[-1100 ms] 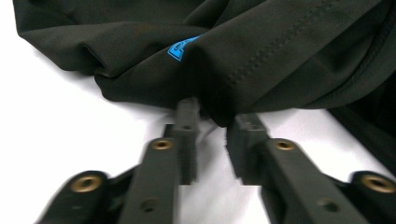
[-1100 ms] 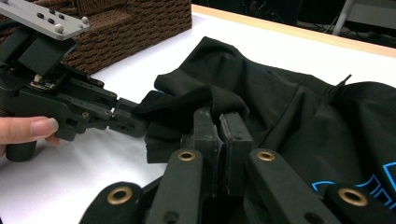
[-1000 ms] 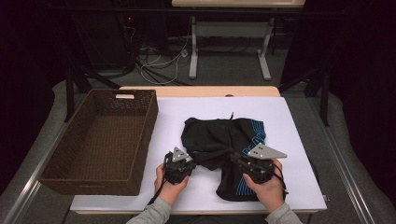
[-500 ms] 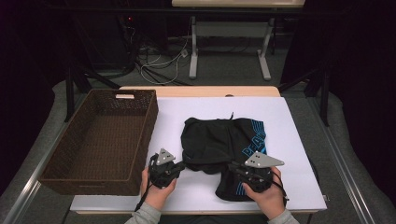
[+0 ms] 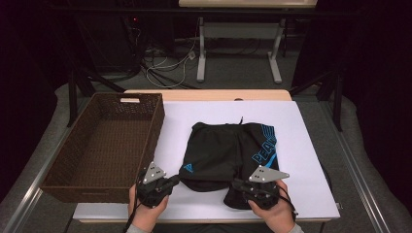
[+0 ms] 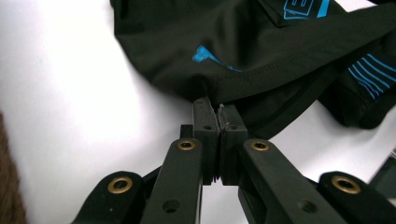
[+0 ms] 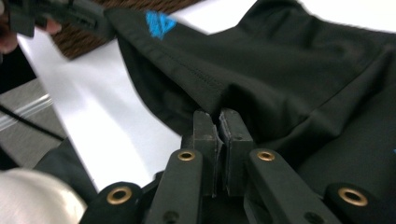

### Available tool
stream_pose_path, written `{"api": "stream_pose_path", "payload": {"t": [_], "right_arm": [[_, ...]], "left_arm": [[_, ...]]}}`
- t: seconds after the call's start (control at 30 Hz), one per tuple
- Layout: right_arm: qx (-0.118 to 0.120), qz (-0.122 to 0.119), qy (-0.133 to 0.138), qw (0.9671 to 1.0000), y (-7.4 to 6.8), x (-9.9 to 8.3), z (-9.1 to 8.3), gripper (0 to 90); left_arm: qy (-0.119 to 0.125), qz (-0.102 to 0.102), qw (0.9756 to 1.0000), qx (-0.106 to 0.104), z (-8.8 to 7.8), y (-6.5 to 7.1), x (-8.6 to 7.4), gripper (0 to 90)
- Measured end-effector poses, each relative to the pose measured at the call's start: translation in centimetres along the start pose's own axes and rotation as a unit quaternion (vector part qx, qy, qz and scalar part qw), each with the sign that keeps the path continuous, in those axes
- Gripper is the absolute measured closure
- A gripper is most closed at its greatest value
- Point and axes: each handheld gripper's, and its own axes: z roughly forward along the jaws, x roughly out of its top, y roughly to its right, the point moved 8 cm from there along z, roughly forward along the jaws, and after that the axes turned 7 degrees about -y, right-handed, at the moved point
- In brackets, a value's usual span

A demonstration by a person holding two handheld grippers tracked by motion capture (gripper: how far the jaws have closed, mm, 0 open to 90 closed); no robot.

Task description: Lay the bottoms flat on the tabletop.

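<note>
I have the black shorts [image 5: 221,155] lying toward the near edge of the white table [image 5: 311,145], and both grippers pinch the hem: my left gripper [image 5: 175,180] nips the near-left corner of the cloth, my right gripper [image 5: 236,184] a fold further right, presumably to spread it flat for folding. A wicker basket [image 5: 104,145] sits at the left edge; beyond are dark floor, cables [image 5: 170,65] and table legs [image 5: 200,53].

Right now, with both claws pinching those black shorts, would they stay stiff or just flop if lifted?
Probably flop: the black shorts already sag and crease between the left claw and right claw, so the fabric looks thin and limp. They likely weigh little. The smooth, slightly shiny cloth might slip from a pinch on the hem alone.
</note>
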Motion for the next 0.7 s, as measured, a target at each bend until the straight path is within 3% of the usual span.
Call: {"api": "stream_pose_path", "payload": {"t": [0.27, 0.43, 0.53, 0.7], "right_arm": [[0.025, -0.033, -0.05, 0.9979, -2.6, -2.3, 0.8, 86.8], [0.068, -0.031, -0.088, 0.9933, -4.1, -4.0, 1.7, 86.9], [0.075, -0.039, -0.091, 0.9923, -4.7, -4.1, 2.1, 86.9], [0.082, -0.041, -0.083, 0.9923, -5.0, -3.9, 2.0, 86.9]], "left_arm": [[-0.016, -0.015, 0.9998, 0.001, -1.1, -0.5, -2.5, 89.0], [-0.015, -0.03, 0.9995, -0.001, -1.6, -0.8, -3.5, 89.0], [-0.01, -0.034, 0.9994, 0.007, -2.2, -1.0, -4.0, 89.1], [0.002, -0.04, 0.9992, 0.001, -3.0, -0.4, -4.3, 89.1]]}}
